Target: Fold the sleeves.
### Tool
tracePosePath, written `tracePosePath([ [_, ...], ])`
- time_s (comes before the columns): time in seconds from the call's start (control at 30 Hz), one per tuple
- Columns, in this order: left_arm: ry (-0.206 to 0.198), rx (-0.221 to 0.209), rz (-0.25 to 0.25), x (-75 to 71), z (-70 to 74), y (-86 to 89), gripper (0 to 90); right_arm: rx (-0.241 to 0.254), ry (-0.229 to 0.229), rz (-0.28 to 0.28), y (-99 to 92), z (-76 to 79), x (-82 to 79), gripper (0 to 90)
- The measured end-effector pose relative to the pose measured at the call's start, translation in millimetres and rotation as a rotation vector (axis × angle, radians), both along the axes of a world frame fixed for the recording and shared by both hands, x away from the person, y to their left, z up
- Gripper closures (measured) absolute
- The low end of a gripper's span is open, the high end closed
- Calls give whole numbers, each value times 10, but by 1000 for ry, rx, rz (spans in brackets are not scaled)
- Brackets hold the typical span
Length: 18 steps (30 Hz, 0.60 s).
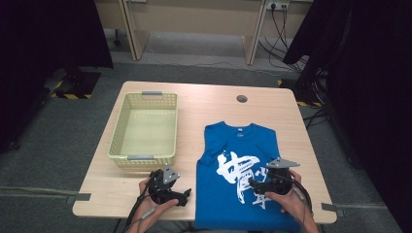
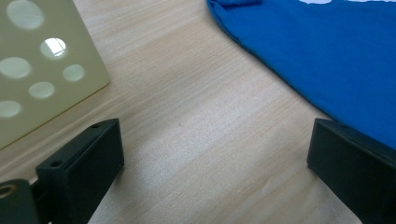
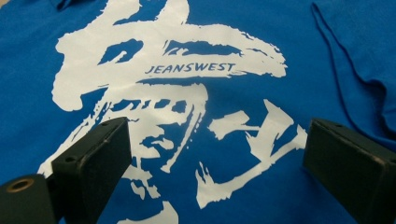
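Right now your left hand-held gripper [image 1: 187, 194] hovers low over the bare wood at the near edge of the surface [image 1: 204, 97], between the basket [image 1: 145, 127] and the blue T-shirt [image 1: 238, 145]. In the left gripper view its jaws stand wide apart with only wood grain between them; nothing is pinched, so it is released. The perforated wall of that pale yellow-green basket [image 2: 42, 70] fills the upper left corner of this view, and the edge of the shirt [image 2: 327, 60] runs diagonally down the right side, reaching up to the right-hand jaw, though you cannot tell from here whether that jaw touches the cloth. Your right hand-held gripper [image 1: 252, 183] is over the lower part of the shirt, above the white brush-style print [image 1: 240, 170]. In the right gripper view its jaws are spread wide too, and no fabric is gathered or caught between them: the print [image 3: 168, 84], with the word JEANSWEST inside it, lies flat and smooth in the gap. That one is released as well. The shirt itself lies front up on the right half of the surface, neck toward the far side, hem hanging a little over the near edge beside your right hand [image 1: 291, 204]. A sleeve fold shows at the upper right of the right gripper view. The basket sits empty on the left half, well apart from the shirt, grey handles on its short ends.
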State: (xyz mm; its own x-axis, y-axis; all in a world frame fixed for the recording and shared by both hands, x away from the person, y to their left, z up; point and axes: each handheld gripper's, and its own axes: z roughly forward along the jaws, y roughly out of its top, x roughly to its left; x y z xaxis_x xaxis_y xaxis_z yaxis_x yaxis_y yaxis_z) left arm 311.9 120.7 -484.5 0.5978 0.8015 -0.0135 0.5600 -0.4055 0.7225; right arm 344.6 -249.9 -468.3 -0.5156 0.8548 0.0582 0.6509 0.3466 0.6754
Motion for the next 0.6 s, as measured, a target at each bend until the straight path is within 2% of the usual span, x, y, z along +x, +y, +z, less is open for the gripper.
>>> tracePosePath([
  [0.23, 5, 0, -1, 28, -3, 20, 11, -9, 9, 2, -16, -41, -63, 74],
  [0.6, 9, 3, 7, 46, -5, 35, 0, -20, -7, 14, -28, -34, -138, 64],
])
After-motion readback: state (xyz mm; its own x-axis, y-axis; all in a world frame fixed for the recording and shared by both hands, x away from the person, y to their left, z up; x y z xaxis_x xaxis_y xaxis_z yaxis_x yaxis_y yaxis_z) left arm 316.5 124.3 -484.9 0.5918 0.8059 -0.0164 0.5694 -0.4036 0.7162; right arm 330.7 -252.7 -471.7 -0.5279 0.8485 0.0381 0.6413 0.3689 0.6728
